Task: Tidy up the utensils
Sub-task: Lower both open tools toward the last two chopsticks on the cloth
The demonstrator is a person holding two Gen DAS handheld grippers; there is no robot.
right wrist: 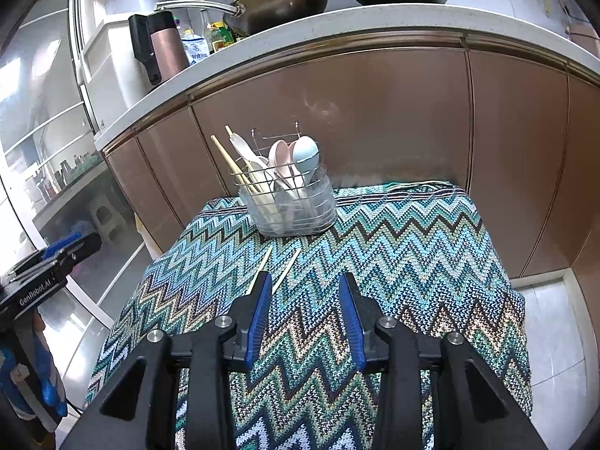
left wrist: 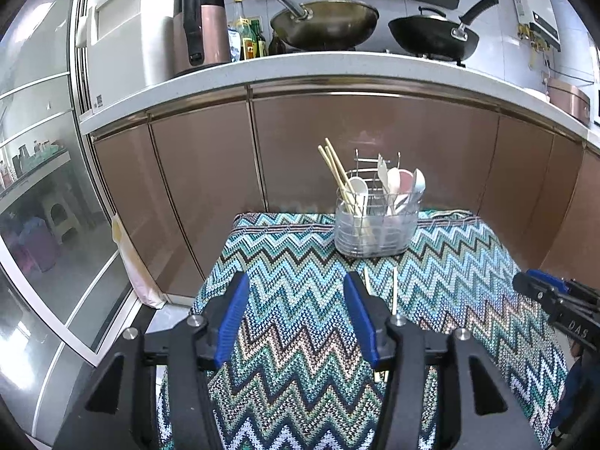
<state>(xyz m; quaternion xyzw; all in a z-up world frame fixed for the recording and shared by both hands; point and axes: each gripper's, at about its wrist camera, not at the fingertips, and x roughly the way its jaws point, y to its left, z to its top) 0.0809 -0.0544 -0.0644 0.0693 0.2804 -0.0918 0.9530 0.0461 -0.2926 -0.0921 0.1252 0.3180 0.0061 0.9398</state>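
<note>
A clear utensil holder (left wrist: 375,228) with a wire rack stands at the far side of the zigzag-patterned cloth (left wrist: 468,262). It holds several spoons (left wrist: 397,183) and a few chopsticks (left wrist: 337,168). Two loose chopsticks (left wrist: 394,288) lie on the cloth just in front of it. My left gripper (left wrist: 296,277) is open over the cloth with nothing between its fingers; the loose chopsticks lie just right of its right finger. In the right wrist view the holder (right wrist: 296,206) stands ahead, and the loose chopsticks (right wrist: 287,270) run under the left finger of my open, empty right gripper (right wrist: 305,277).
Behind the table are brown cabinet doors (left wrist: 375,131) under a white counter (left wrist: 300,71) with two woks, a pink thermos (left wrist: 210,26) and bottles. A glass sliding door (left wrist: 45,187) is on the left. Tiled floor (right wrist: 555,337) shows right of the table.
</note>
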